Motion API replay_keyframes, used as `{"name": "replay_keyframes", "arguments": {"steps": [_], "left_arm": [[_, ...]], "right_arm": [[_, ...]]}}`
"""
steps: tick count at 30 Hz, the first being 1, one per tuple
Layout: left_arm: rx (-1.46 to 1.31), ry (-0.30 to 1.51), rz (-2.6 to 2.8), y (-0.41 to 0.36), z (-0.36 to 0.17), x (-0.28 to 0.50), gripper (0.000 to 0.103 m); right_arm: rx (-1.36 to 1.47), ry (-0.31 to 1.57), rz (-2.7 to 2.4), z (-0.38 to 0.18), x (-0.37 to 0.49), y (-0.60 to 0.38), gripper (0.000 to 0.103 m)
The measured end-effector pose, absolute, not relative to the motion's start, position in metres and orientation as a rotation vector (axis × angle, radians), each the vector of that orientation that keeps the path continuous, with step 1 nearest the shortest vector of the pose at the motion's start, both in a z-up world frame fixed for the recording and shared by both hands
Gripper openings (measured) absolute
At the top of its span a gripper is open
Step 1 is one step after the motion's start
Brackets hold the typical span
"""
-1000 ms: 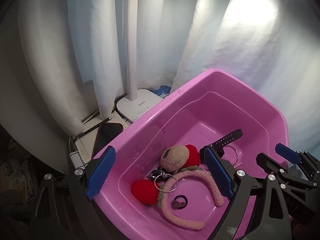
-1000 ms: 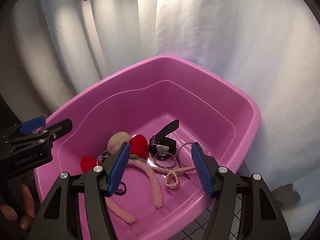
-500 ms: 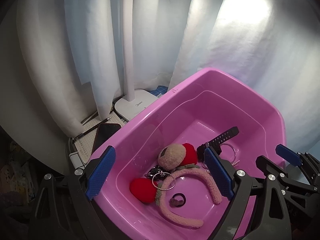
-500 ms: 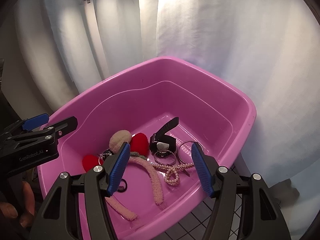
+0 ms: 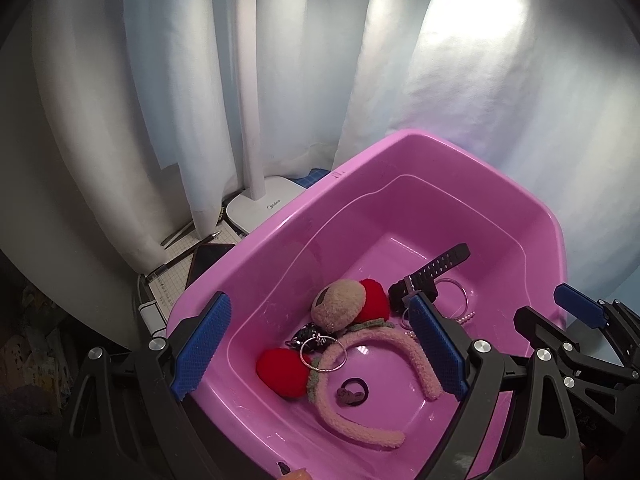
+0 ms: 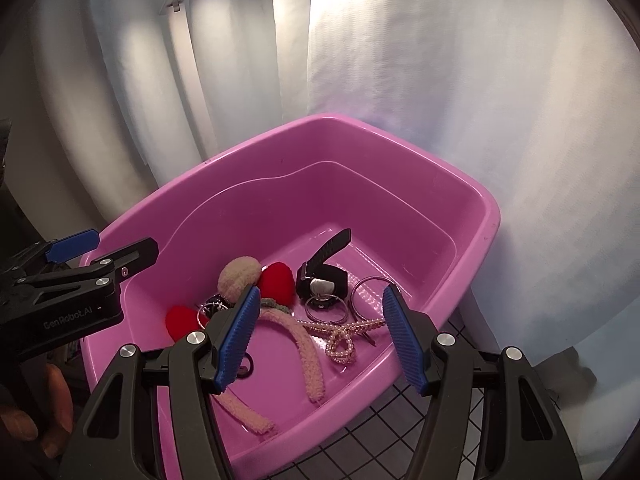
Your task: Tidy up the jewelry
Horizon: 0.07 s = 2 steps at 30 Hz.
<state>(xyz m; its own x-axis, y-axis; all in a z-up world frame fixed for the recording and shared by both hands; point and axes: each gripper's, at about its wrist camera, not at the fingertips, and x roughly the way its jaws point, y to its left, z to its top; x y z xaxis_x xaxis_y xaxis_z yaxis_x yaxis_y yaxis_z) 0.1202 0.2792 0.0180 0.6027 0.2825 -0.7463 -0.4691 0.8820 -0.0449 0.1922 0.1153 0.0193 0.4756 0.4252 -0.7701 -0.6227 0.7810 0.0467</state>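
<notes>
Left wrist view: left gripper (image 5: 320,346) above the near left corner of the pink tub (image 5: 532,208); jaws wide, nothing between the blue pads; the left pad sits over the tub's near left rim, the right pad over its inside. On the tub floor: fuzzy pink headband (image 5: 400,340) with two red hearts and a beige plush ball, a silver ring (image 5: 324,354) lying on its left arm, a small dark hair tie (image 5: 352,392) inside its arc; black watch (image 5: 434,272) farther right, strap tilted up toward the far wall. Right gripper (image 5: 560,308) at right, past the tub's right rim. White lamp base (image 5: 260,208), phone (image 5: 208,258) and pen on a grid mat to the left, outside the tub; white curtain behind.

Right wrist view: right gripper (image 6: 320,336) over the tub's near edge; jaws wide, empty. Pearl bracelet (image 6: 344,334) lies between the pads in view, on the tub floor, just beside two silver bangles (image 6: 366,292); watch just beyond them; headband to the left.
</notes>
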Motion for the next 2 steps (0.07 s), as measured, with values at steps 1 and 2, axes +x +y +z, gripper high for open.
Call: {"name": "replay_keyframes", "arguments": {"steps": [1,2], "left_arm": [[-0.249,0.815,0.439,0.2790,0.0183,0.1198,0.089],[-0.252,0.815,0.439,0.2788,0.0184,0.1191,0.089]], "right_arm": [[-0.253,0.860,0.647,0.0199,0.1914,0.1147,0.061],[-0.252,0.857,0.645,0.0208,0.1902,0.1138,0.061]]}}
